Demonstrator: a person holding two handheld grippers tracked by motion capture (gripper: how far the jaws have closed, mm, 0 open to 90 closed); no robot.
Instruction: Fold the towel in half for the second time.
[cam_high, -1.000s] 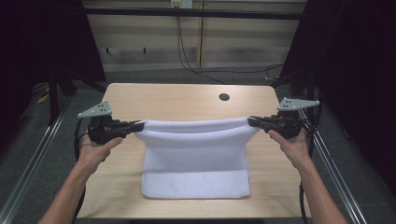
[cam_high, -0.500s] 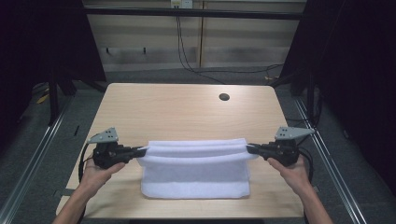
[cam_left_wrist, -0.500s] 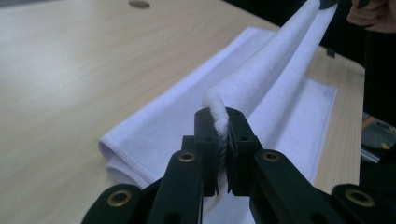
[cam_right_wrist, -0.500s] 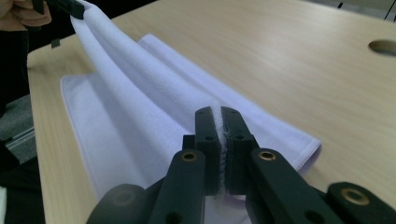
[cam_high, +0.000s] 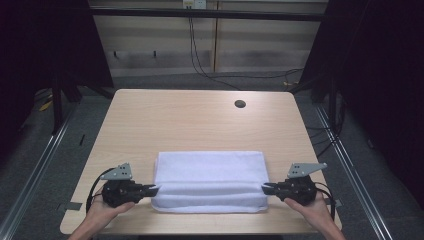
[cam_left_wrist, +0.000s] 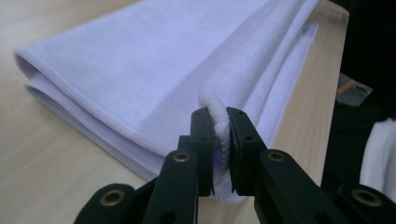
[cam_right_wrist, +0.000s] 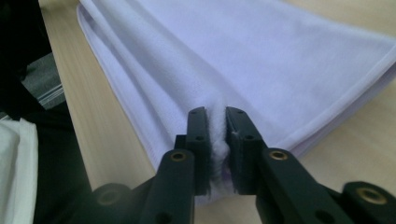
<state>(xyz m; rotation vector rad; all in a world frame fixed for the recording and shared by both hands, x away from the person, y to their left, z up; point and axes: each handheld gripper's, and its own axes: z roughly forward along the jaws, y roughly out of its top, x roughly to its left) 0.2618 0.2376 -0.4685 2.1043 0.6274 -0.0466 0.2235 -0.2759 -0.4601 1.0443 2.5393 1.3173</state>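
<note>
folded towel (cam_high: 209, 177) flat on table (cam_high: 190, 120); left gripper (cam_high: 154, 189) and right gripper (cam_high: 266, 188) jaws just easing apart, fabric corners between them, pads touching cloth.

High view looks down across the table (cam_high: 200, 120); both gripper views sit close, sharing the towel (cam_high: 210, 180)

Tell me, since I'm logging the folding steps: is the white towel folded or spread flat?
Folded. The white towel lies in stacked layers on the table; the left gripper view shows its doubled edges.
</note>
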